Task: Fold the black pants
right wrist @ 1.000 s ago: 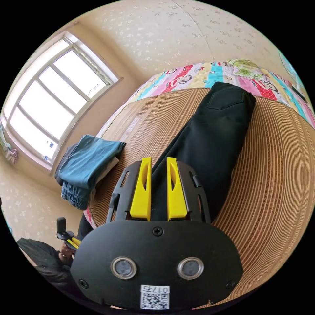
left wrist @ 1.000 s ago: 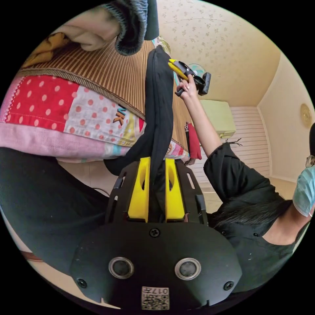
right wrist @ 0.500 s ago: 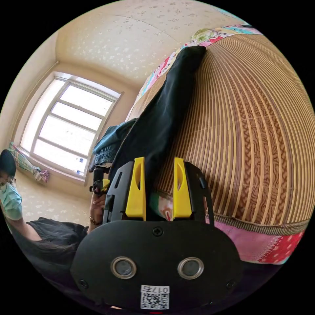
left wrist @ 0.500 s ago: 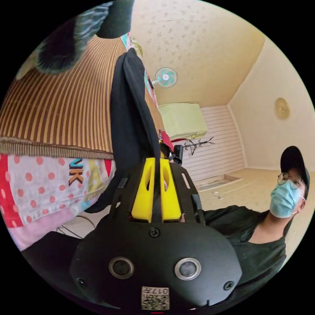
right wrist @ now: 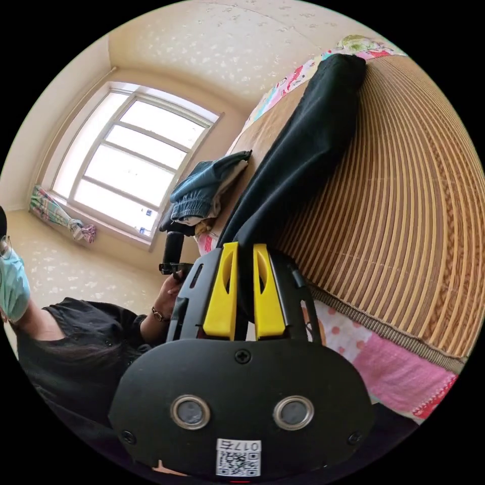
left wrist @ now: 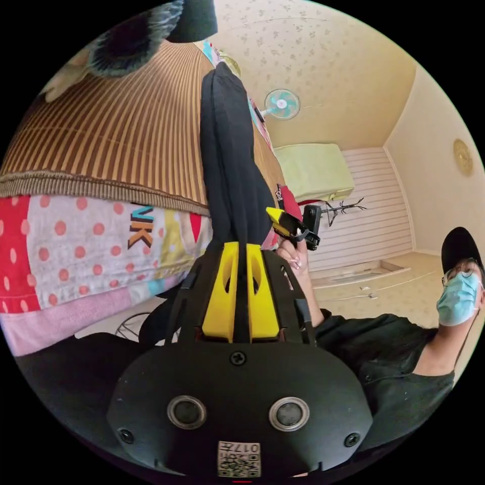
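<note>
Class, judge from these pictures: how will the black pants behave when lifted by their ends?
The black fabric pants will probably sag, since they drape limply over the brown striped woven mat. They seem thick, so likely fairly heavy. Both the left claw and right claw pinch them, so slipping looks unlikely.

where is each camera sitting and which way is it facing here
Left gripper view: rides on the left gripper, low at the bed's edge, facing along the black pants across the striped mat; the person's right hand and torso show.
Right gripper view: rides on the right gripper, at the same bed edge, facing up the pants toward the window; the person's left hand shows.
Shared: the pants, the mat, the folded clothes pile, the person.
</note>
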{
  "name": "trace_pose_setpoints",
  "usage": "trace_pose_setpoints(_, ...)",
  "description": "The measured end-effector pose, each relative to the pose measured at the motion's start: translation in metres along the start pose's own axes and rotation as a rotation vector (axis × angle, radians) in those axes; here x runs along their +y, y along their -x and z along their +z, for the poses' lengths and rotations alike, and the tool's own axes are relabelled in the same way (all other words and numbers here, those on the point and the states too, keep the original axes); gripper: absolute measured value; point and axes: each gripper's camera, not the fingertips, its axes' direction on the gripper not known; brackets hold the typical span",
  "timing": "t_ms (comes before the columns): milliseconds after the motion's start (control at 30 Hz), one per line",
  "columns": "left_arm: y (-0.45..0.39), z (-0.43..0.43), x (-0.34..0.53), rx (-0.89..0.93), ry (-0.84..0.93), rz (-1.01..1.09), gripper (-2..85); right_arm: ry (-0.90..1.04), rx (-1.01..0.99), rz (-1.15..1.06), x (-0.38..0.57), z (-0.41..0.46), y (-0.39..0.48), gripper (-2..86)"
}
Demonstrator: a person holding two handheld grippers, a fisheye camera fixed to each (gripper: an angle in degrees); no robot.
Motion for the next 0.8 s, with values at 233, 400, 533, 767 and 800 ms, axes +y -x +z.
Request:
trace_pose_setpoints(233, -0.013, -0.009, 0.021, -0.028, -0.106, -0.016, 12.9, -0.032, 0.012, 0.152, 0.032, -0.035, -0.025, 8.9)
trace_pose_setpoints(400, -0.022, 0.002, -0.010, -0.053, -0.164, 0.035, 15.9, -0.060, -0.139, 0.219, 0.033, -0.043, -0.042, 13.6)
trace_pose_setpoints(533, -0.031, 0.021, -0.034, -0.146, -0.153, 0.066, 16.1, -0.055, -0.105, 0.228, 0.024, -0.038, -0.042, 13.9)
trace_pose_setpoints(767, -0.033, 0.074, -0.015, -0.125, 0.082, -0.044, 9.4, 0.136, -0.204, 0.251, 0.037, 0.007, -0.028, 4.8)
trace_pose_setpoints(800, -0.029, 0.076, -0.004, -0.064, 0.089, -0.079, 7.9, 0.111, -0.204, 0.216, 0.044, 0.002, -0.015, 3.4)
